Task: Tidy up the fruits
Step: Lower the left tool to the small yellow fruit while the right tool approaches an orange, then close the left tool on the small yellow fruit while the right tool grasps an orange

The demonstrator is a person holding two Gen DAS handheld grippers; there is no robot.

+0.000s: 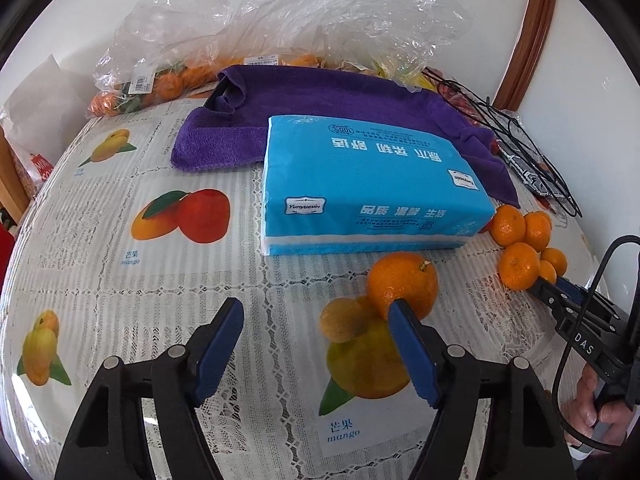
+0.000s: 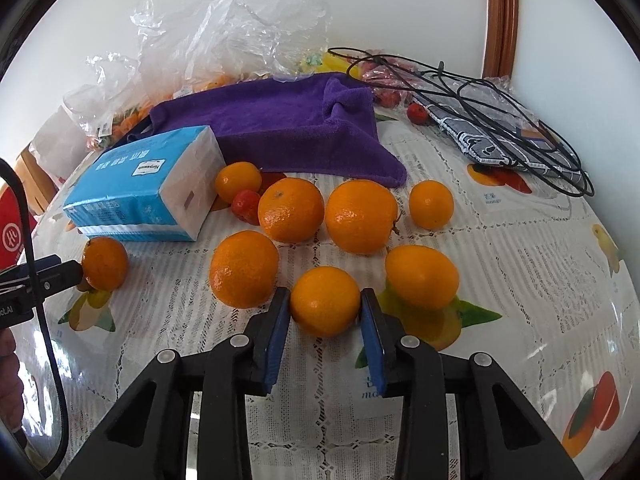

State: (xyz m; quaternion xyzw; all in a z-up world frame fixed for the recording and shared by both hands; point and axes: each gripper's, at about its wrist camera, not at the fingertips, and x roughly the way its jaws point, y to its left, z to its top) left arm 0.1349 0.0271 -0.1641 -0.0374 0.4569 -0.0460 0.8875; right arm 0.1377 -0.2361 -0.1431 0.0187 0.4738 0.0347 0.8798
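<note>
A table is seen against a white wall, covered with a lace-patterned cloth [image 1: 120, 300] printed with mangoes. At the back, clear plastic bags [image 1: 280, 28] with small oranges inside are heaped, and a purple towel [image 1: 320, 108] is spread in front of them. A blue tissue pack [image 1: 368, 184] lies partly on the towel's near edge. To the right, a patterned pouch [image 2: 492, 136] is laid under a tangle of black cable [image 2: 460, 80].

Loose oranges are scattered on the cloth just beside the pack. In the right wrist view a cluster of them is seen, with a small red fruit [image 2: 246, 206] tucked between two at the back.

The right gripper [image 2: 325, 312] is closed on a small orange [image 2: 325, 300], which is pinched between the two blue pads low in the cluster, touching the cloth. A larger orange [image 2: 244, 268] sits just to its left and an oval one [image 2: 422, 276] just to its right.

The left gripper [image 1: 316, 312] is held apart, its jaws spread with nothing but printed cloth between them. Its right finger [image 1: 404, 316] is placed against the front of a lone orange [image 1: 402, 290], which stands on the cloth near the front corner of the pack; whether it actually touches cannot be told. A hand [image 1: 600, 404] is glimpsed at the right edge of the left wrist view, wrapped round the other gripper's handle.
</note>
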